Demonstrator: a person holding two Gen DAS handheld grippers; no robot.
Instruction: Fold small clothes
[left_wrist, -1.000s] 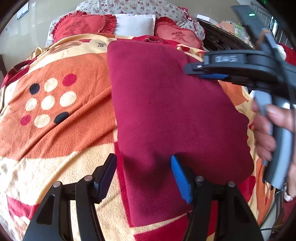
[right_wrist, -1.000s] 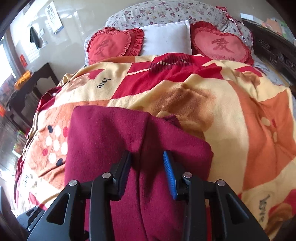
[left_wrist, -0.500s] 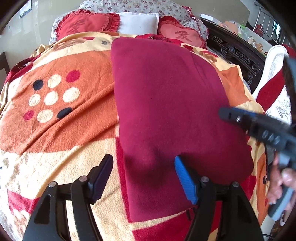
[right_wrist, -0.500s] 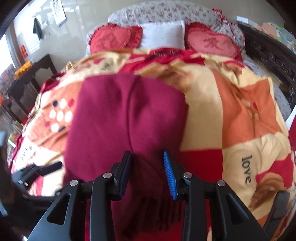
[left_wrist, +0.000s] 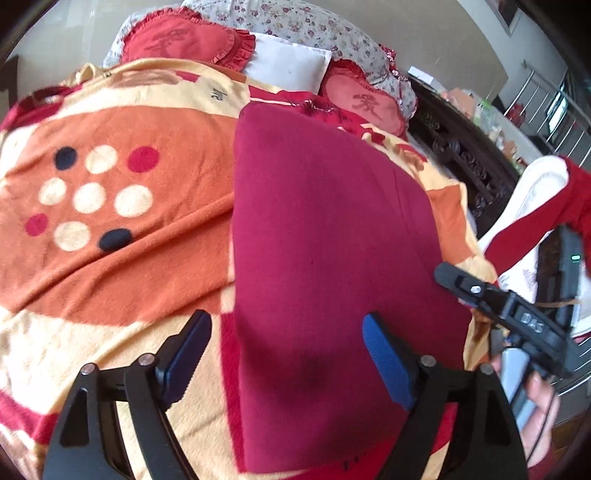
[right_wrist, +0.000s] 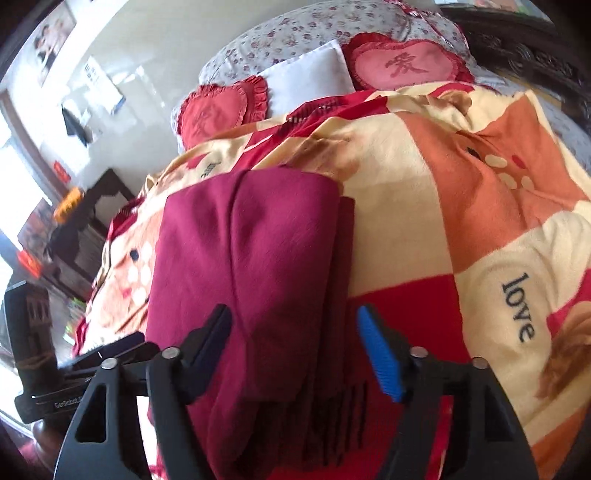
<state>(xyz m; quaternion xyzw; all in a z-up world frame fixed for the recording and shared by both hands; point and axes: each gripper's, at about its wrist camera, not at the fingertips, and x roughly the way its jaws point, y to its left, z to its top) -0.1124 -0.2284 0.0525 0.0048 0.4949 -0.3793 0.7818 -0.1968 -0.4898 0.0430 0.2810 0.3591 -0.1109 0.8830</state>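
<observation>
Bed with orange, cream and red patterned blanket; heart cushions and white pillow at far end. Dark red folded garment lies flat on blanket, centre, fringe at near edge in right wrist view. Left gripper spread wide, nothing between fingers, over garment's near left edge. Right gripper spread, empty, over garment's near right side.
</observation>
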